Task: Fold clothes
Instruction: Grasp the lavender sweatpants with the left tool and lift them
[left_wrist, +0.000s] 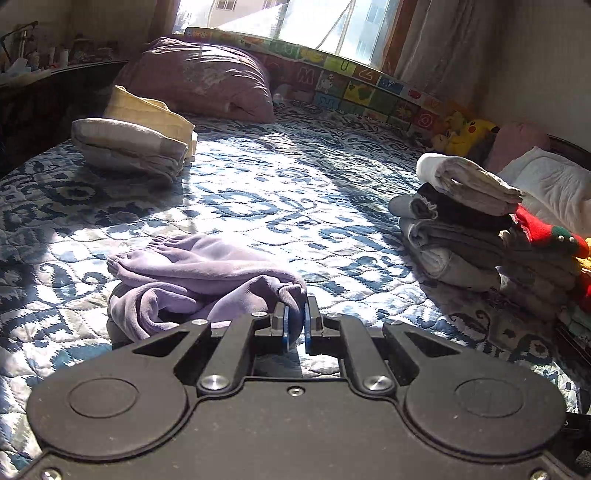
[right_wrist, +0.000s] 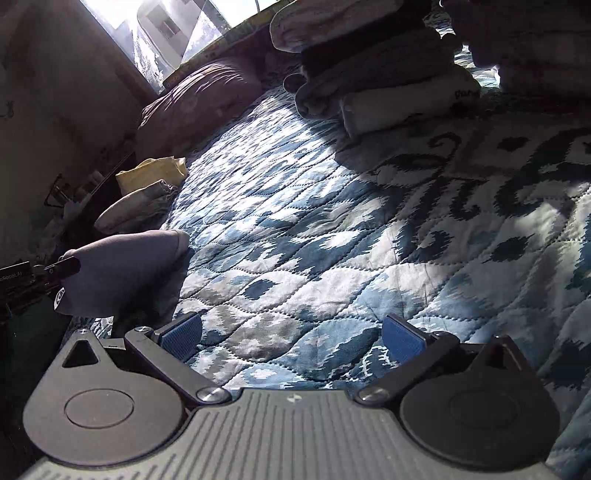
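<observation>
A lilac garment (left_wrist: 192, 277) lies bunched on the blue patterned quilt (left_wrist: 295, 192), partly folded over itself. My left gripper (left_wrist: 295, 321) is shut on a fold of its near right edge, the blue pads pinching the cloth. In the right wrist view the same lilac garment (right_wrist: 122, 269) hangs at the left with the other gripper's black tip at its edge. My right gripper (right_wrist: 291, 336) stands open low over the bare quilt (right_wrist: 332, 240), nothing between its blue pads (right_wrist: 402, 341).
A stack of folded clothes (left_wrist: 469, 229) stands at the right, with red and yellow items beside it. Folded cream and grey cloths (left_wrist: 136, 136) sit at the far left. A mauve duvet (left_wrist: 199, 77), alphabet mat and yellow plush toy (left_wrist: 469, 133) line the window side.
</observation>
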